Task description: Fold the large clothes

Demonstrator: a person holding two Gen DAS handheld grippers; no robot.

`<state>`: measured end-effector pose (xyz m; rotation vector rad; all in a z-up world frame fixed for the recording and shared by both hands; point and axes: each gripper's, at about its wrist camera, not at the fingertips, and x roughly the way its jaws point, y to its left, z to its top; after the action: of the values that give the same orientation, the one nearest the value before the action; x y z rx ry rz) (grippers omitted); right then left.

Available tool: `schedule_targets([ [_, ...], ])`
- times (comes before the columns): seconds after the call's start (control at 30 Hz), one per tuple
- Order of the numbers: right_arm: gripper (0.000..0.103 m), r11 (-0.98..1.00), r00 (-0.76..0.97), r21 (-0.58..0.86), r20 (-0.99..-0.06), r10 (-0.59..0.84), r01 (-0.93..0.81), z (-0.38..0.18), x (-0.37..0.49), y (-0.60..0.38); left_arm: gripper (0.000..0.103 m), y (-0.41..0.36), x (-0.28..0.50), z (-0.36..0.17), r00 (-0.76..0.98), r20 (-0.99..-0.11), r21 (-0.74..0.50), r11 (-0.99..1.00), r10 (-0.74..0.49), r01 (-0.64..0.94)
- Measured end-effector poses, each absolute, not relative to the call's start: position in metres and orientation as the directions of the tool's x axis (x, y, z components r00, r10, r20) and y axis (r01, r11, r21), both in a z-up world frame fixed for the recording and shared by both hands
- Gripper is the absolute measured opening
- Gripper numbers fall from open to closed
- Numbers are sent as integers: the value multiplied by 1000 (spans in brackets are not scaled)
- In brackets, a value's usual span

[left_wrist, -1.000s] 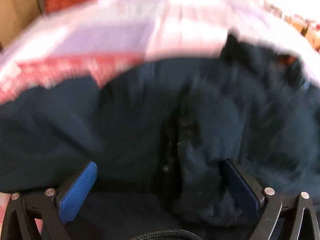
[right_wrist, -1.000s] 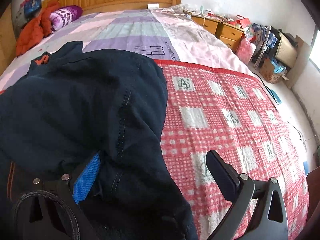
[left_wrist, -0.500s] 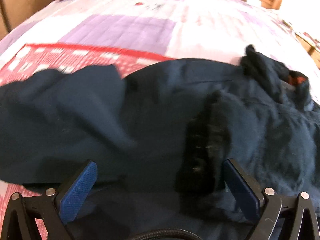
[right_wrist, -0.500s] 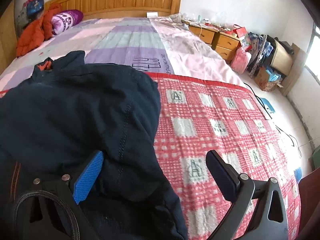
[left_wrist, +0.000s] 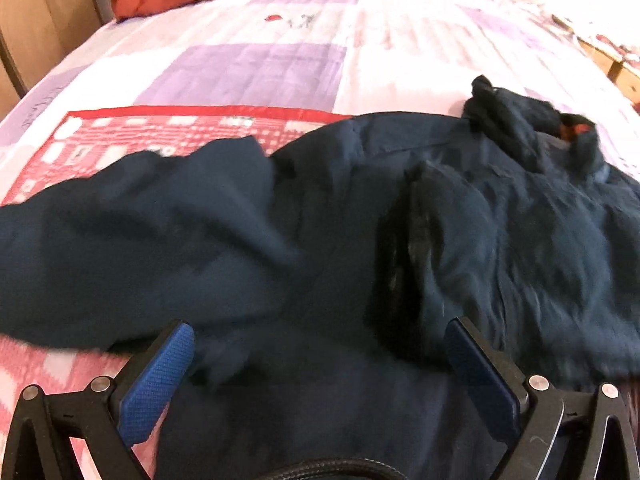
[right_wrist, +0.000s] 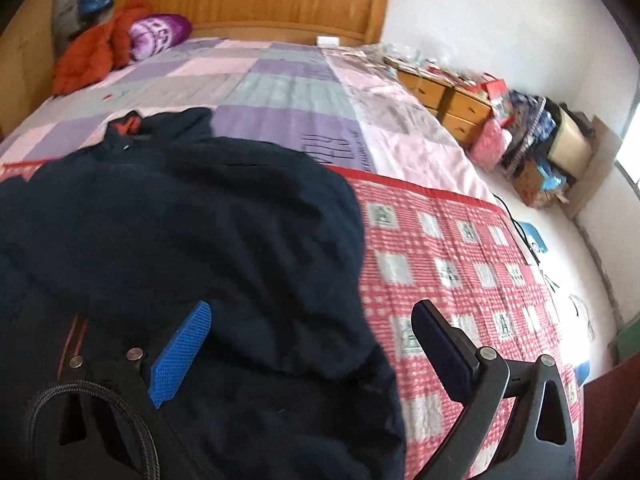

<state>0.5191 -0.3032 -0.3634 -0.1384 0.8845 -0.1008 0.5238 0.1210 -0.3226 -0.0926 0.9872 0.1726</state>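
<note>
A large dark navy jacket (left_wrist: 320, 240) lies rumpled across the bed, its collar with an orange lining (left_wrist: 576, 130) at the far right in the left wrist view. A sleeve (left_wrist: 140, 220) spreads to the left over the red checked blanket (left_wrist: 140, 128). My left gripper (left_wrist: 316, 344) is open just above the jacket's near part, nothing between its blue pads. In the right wrist view the jacket (right_wrist: 180, 220) fills the left half, collar (right_wrist: 128, 126) at the far end. My right gripper (right_wrist: 308, 328) is open over the jacket's right edge.
The bed has a purple and pink quilt (right_wrist: 280, 80) and a wooden headboard (right_wrist: 260, 4). An orange garment (right_wrist: 88, 52) and a purple pillow (right_wrist: 158, 34) lie near the headboard. Wooden nightstands (right_wrist: 452, 100) and cluttered bags (right_wrist: 532, 128) stand on the right, with cables (right_wrist: 520, 224) on the floor.
Both grippers have pulled back and risen from the jacket, so more of the bed shows. The jacket now lies flatter, with its left sleeve spread out. Both stay open.
</note>
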Motion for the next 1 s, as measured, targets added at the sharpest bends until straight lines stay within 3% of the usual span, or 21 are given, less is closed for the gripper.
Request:
schedule_targets([
  [0.3,102,991,653,-130,-752,-91,-11,-340,491,-243,103,139,418,-292,529,-839,-7,969,128,-246],
  [0.63,102,972,667,-141,-745,22,-189,-339,494,-115,103,174,339,-282,513,-845,-8,955,153,-298],
  [1.0,102,948,680,-232,-733,-23,-218,-340,525,-57,103,371,313,-291,493,-844,-210,718,209,-664],
])
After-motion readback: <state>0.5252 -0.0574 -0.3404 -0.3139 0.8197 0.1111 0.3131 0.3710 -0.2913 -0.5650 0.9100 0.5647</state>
